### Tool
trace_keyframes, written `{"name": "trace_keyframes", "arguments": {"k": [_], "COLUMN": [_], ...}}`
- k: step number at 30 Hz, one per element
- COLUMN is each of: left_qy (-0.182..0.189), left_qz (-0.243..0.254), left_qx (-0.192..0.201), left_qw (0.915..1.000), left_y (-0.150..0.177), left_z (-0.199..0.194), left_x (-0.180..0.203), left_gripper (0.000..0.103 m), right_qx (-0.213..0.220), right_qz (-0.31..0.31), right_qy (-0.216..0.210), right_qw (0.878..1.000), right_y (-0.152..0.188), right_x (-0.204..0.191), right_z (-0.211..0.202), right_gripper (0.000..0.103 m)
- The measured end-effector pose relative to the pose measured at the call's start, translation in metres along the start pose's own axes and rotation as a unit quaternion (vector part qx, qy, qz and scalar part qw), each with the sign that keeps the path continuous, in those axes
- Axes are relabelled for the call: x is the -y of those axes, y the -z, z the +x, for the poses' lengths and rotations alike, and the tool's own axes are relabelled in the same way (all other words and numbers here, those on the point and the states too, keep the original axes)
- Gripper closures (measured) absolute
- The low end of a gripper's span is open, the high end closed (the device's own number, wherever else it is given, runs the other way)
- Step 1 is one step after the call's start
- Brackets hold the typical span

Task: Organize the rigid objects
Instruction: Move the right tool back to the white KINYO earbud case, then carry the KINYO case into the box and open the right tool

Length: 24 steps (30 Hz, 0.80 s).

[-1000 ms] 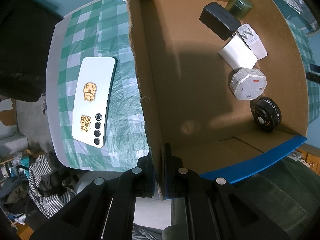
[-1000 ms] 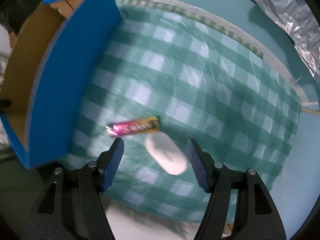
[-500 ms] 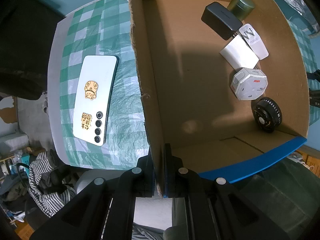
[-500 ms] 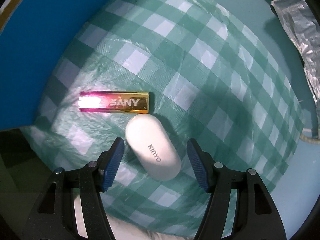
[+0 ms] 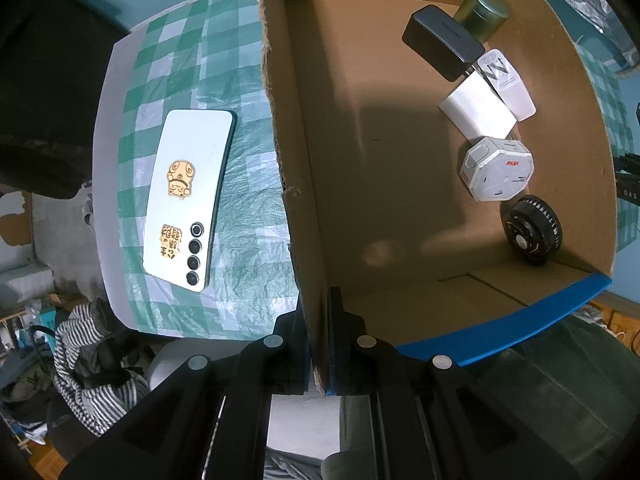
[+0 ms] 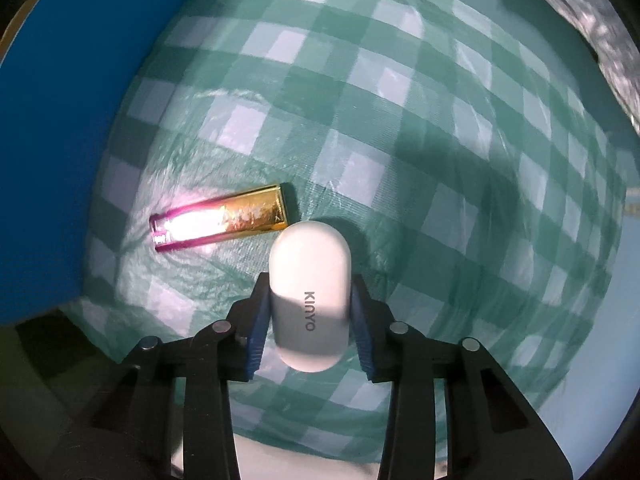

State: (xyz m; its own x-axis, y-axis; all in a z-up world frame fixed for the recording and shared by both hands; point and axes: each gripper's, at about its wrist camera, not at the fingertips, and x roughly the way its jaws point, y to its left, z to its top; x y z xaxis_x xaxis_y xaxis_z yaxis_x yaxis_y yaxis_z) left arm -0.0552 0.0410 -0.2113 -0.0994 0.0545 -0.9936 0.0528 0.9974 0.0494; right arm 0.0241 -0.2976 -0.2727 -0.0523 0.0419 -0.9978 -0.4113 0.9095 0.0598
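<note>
My right gripper (image 6: 310, 314) points down at the checked cloth, its jaws closing, and both blue pads press the sides of a white pill-shaped case (image 6: 309, 292) marked KINYO. A shiny gold and pink bar (image 6: 224, 216) lies just to its upper left. My left gripper (image 5: 318, 344) is shut on the near wall of an open cardboard box (image 5: 288, 152). Inside the box, along the right side, lie a black case (image 5: 442, 42), a green tin (image 5: 484, 14), two white boxes (image 5: 478, 110), a white octagonal box (image 5: 498, 168) and a black round part (image 5: 532, 230).
A white phone (image 5: 188, 196) with gold stickers lies face down on the green checked cloth (image 5: 240, 60) left of the box. The box's blue outer wall (image 6: 60, 120) stands left of the right gripper. Crinkled foil (image 6: 600, 20) sits at the far right. Striped fabric (image 5: 84, 344) lies below the table edge.
The right gripper came down over the white case and its jaws closed in from wide apart onto the case's sides. The left gripper and the box stayed put.
</note>
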Motion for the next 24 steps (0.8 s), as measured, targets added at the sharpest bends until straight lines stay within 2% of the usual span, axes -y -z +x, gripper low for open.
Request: {"name": "trace_keyframes", "arguments": {"k": [6, 8, 18, 24], "left_qy": [0.001, 0.002, 0.003, 0.004], "left_qz": [0.002, 0.003, 0.008, 0.009], "left_qx": [0.0, 0.0, 0.001, 0.001], "left_qw": [1.0, 1.0, 1.0, 0.9999], "left_y": [0.0, 0.0, -0.001, -0.001], "left_z": [0.001, 0.001, 0.001, 0.001], "left_x": [0.0, 0.0, 0.001, 0.0], "left_gripper": [0.098, 0.098, 0.098, 0.098], "right_qx": [-0.002, -0.002, 0.007, 0.026], "right_qz": [0.043, 0.052, 0.076, 0.079], "right_qy": [-0.016, -0.019, -0.029, -0.041], "right_qw": [0.999, 0.998, 0.997, 0.996], "right_y": [-0.002, -0.01, -0.022, -0.043], "right_x": [0.007, 0.023, 0.037, 0.023], "right_z": [-0.005, -0.018, -0.052, -0.082], "right_gripper": [0.067, 0.067, 0.067, 0.067]}}
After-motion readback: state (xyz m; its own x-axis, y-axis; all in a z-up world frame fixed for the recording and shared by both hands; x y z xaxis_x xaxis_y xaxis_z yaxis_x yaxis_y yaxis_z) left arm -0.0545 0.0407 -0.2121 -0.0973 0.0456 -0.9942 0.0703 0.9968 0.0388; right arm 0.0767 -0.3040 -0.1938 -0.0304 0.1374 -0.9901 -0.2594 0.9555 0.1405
